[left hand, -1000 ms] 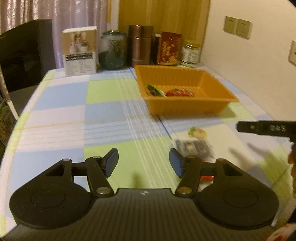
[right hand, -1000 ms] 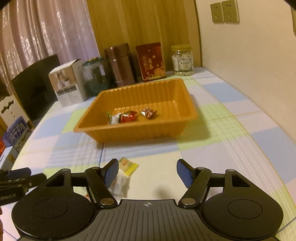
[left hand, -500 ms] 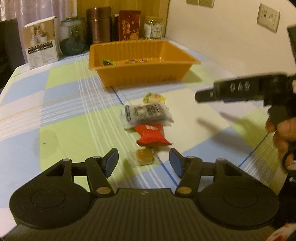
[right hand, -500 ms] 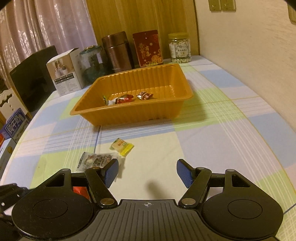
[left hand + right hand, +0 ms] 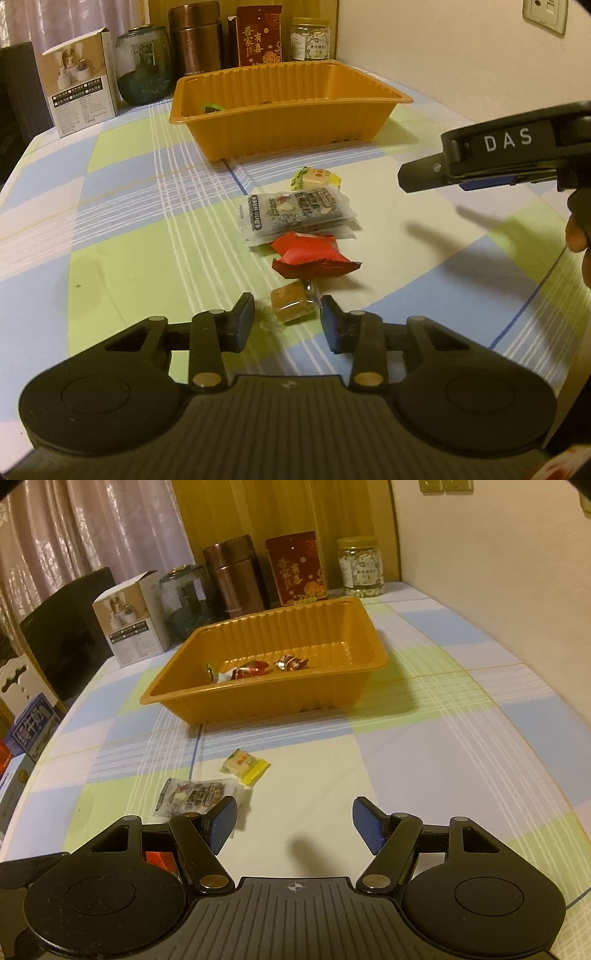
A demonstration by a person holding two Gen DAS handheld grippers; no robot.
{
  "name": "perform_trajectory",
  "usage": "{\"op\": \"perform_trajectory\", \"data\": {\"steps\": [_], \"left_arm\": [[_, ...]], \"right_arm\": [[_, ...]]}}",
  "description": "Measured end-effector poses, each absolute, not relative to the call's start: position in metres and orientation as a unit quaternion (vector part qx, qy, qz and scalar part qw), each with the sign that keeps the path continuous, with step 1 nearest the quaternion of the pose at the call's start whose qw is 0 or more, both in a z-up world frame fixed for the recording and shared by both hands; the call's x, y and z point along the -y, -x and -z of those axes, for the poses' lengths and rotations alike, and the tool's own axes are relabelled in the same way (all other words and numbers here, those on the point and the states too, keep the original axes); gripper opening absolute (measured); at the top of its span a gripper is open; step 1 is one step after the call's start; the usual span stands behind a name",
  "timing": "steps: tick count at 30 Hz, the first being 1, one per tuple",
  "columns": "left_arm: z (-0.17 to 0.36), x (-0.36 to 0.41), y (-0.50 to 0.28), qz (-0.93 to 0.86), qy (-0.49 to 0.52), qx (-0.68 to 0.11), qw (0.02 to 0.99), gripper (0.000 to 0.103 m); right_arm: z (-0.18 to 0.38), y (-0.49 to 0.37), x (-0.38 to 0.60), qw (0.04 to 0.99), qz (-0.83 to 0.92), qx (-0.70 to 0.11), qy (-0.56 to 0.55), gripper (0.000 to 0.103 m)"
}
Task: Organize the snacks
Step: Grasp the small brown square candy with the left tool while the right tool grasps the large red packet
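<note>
My left gripper (image 5: pixel 287 316) is open, low over the checked tablecloth, its jaws either side of a small brown wrapped candy (image 5: pixel 291 304). Beyond it lie a red packet (image 5: pixel 310 258), a grey printed packet (image 5: pixel 295 212) and a yellow candy (image 5: pixel 316 177). The orange tray (image 5: pixel 295 122) stands further back with a few wrapped snacks (image 5: pixel 255 670) inside. My right gripper (image 5: pixel 293 821) is open and empty above the cloth, right of the grey packet (image 5: pixel 192 797) and the yellow candy (image 5: pixel 245 768). It shows at the right in the left wrist view (image 5: pixel 417 173).
Along the back wall stand a white box (image 5: pixel 79 83), a dark glass jar (image 5: pixel 144 72), a brown canister (image 5: pixel 195 37), a red tin (image 5: pixel 258 35) and a clear jar (image 5: pixel 310 38). A dark chair (image 5: pixel 66 635) stands at the table's left. The wall (image 5: pixel 498 554) borders the right side.
My left gripper has swung right and come down toward the loose snacks, and the brown candy now lies between its jaws. My right gripper has drawn back from the tray.
</note>
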State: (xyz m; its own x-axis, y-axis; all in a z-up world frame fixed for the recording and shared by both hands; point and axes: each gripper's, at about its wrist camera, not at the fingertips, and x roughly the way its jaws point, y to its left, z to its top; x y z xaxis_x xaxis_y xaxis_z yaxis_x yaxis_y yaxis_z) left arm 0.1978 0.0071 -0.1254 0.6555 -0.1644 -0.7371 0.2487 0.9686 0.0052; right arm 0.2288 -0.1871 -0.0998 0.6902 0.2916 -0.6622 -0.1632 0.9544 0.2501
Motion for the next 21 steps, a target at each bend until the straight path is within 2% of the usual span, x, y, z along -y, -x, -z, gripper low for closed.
{"op": "perform_trajectory", "data": {"steps": [6, 21], "left_arm": [[0.121, -0.010, -0.195, 0.114, -0.062, -0.394, 0.910, 0.023], [0.095, -0.063, -0.204, 0.058, -0.044, -0.381, 0.922, 0.022]], "right_arm": [[0.100, -0.227, 0.179, 0.915, -0.136, -0.372, -0.077, 0.069], [0.108, -0.219, 0.135, 0.902, -0.212, -0.374, -0.045, 0.069]]}}
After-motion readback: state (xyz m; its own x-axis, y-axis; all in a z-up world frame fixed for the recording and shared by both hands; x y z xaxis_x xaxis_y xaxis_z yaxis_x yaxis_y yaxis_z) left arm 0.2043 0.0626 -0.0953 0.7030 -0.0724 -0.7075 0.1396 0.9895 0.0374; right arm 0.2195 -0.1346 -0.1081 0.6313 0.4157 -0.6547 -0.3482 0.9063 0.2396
